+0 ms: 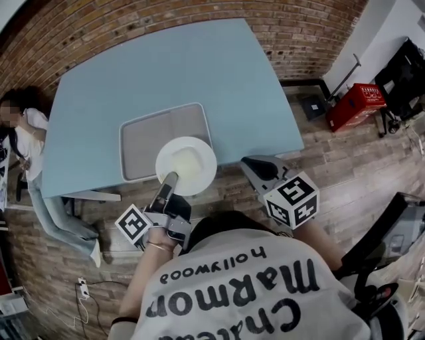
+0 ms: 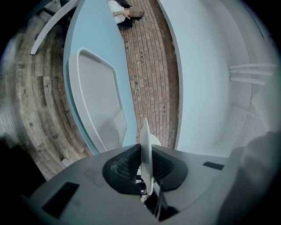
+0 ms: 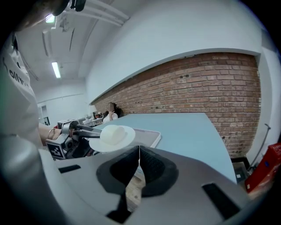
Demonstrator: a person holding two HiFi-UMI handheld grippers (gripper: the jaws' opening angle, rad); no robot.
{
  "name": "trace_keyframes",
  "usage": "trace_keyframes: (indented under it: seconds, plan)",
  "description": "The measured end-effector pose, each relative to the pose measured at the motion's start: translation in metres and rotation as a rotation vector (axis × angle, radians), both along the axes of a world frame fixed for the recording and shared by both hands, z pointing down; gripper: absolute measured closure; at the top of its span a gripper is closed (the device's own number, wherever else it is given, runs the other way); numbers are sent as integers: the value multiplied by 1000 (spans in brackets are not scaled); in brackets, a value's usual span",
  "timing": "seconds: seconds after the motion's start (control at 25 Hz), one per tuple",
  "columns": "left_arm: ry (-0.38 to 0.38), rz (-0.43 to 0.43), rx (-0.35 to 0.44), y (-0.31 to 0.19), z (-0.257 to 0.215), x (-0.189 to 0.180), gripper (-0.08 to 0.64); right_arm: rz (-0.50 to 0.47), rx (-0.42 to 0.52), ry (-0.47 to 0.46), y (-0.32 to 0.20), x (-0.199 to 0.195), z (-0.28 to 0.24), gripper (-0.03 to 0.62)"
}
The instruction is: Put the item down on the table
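A round white plate [image 1: 189, 163] hangs level over the near right corner of a grey tray [image 1: 143, 143], which lies on the light blue table [image 1: 166, 66]. My left gripper [image 1: 171, 178] is shut on the plate's near rim. The left gripper view shows the plate [image 2: 145, 149] edge-on between the jaws, with the tray [image 2: 99, 92] beyond. My right gripper [image 1: 247, 163] is shut with nothing in it and hovers off the table's near edge, right of the plate. From the right gripper view [image 3: 139, 154], the plate [image 3: 112, 137] shows its underside above the tray [image 3: 147, 137].
A person [image 1: 26, 133] sits at the table's far left end. On the brick floor to the right stand a red box [image 1: 355, 105] and dark equipment [image 1: 392, 232]. A brick wall [image 1: 166, 20] runs behind the table.
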State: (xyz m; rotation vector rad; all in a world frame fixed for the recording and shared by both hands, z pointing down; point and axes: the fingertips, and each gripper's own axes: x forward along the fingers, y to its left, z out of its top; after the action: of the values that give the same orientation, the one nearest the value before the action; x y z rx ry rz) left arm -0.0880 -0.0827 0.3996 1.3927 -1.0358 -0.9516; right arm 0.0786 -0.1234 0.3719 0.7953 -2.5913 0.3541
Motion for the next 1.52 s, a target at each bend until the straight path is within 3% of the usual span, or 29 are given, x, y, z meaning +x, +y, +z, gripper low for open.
trace_keyframes:
  seconds: [0.48, 0.76, 1.52]
  plan:
    - [-3, -19, -60, -20, 13, -10, 535, 34, -35, 1, -12, 7, 8, 581]
    - [41, -38, -51, -50, 20, -25, 535, 73, -36, 10, -38, 8, 11, 581]
    - [46, 24, -118, -130, 43, -55, 535, 26, -141, 57, -92, -49, 47, 581]
